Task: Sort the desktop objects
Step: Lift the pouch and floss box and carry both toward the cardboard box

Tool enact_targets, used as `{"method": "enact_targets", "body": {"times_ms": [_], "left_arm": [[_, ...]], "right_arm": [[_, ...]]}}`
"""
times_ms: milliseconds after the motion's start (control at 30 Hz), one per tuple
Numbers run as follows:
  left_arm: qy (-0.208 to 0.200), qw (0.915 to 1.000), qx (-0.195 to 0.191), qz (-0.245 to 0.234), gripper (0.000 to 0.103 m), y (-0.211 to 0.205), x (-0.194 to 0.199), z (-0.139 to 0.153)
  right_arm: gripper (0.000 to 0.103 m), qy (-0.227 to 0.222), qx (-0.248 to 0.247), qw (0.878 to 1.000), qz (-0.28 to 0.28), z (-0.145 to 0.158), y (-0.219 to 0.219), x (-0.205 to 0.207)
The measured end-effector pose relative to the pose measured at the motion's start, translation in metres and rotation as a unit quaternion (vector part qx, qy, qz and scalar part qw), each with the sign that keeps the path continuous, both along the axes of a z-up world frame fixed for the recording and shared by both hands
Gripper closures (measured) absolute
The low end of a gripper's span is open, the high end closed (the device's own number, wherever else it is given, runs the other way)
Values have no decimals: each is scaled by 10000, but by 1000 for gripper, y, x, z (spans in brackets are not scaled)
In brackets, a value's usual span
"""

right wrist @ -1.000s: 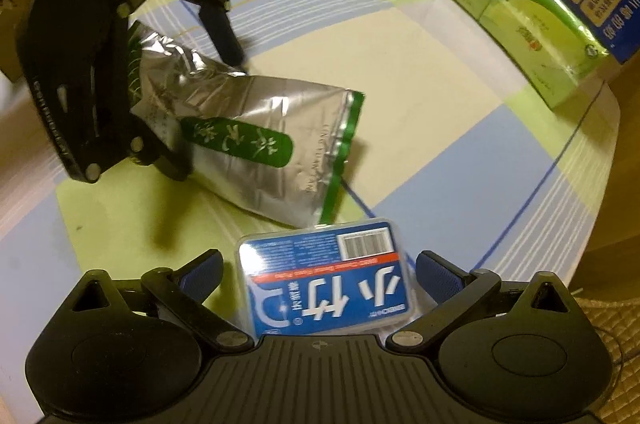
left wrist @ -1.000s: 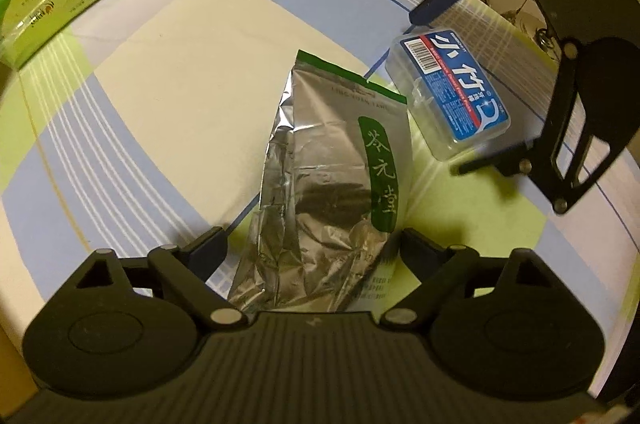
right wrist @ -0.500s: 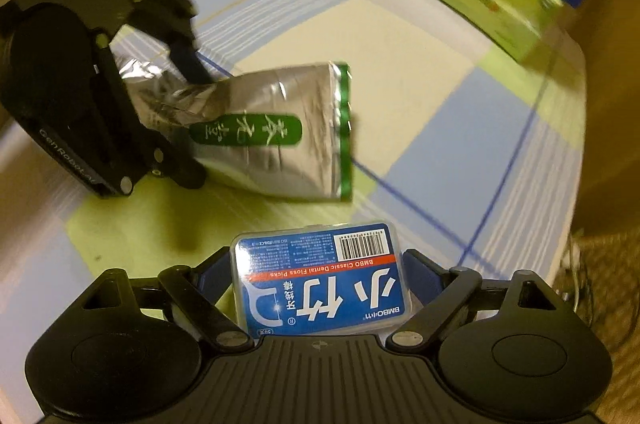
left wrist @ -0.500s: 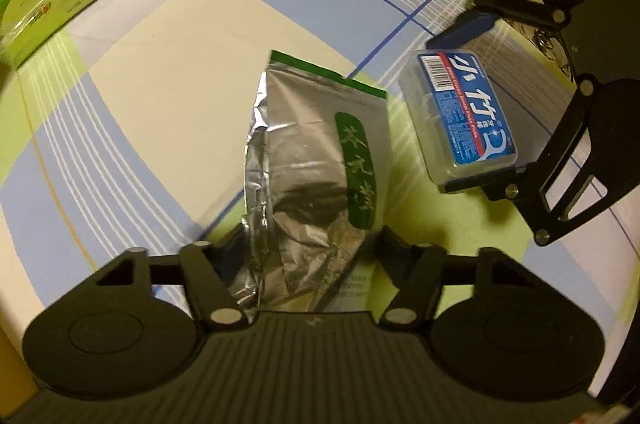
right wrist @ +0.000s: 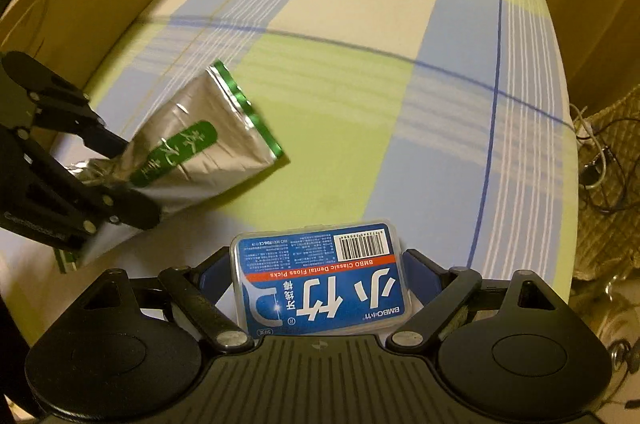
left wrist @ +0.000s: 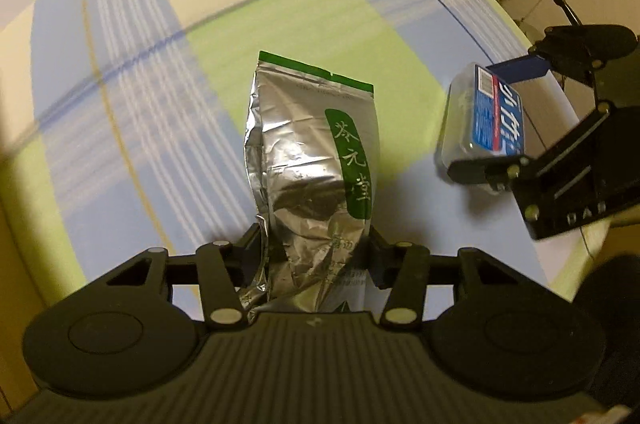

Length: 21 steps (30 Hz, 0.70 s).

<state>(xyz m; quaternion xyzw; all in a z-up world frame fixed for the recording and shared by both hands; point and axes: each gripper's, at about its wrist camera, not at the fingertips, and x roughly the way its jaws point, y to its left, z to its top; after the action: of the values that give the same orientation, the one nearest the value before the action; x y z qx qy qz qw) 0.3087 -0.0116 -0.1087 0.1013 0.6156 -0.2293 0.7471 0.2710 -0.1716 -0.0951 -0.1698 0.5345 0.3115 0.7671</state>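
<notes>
Crinkly glossy foil pouch [left wrist: 308, 160]; clear plastic floss box [right wrist: 320, 280] (shiny label); matt cloth [right wrist: 360, 64].

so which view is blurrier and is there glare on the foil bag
Left wrist view: checked tablecloth streaks with motion blur, while the foil bag is sharp, with bright crinkle glare. Right wrist view: floss pick box is crisp, bag edge slightly smeared; warm, dim light in both.
</notes>
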Motion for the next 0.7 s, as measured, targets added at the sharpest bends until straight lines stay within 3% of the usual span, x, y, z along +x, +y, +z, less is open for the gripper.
{"method": "enact_targets", "body": {"times_ms": [300,500,700], "left_arm": [[-357,9992,-89,138,32,4,-19,-8],[-486,9988,-58,7,28,0,-20,-9],[-647,9978,80,-146,32,-3,-28,-7]], "right_arm": [[16,-231,-213,9995,-27,-11,-5,-24],[15,-291,-138,9995,-54,-15,-8,-25],[18,-429,-83,9989,-139,-13,-6,-24]]}}
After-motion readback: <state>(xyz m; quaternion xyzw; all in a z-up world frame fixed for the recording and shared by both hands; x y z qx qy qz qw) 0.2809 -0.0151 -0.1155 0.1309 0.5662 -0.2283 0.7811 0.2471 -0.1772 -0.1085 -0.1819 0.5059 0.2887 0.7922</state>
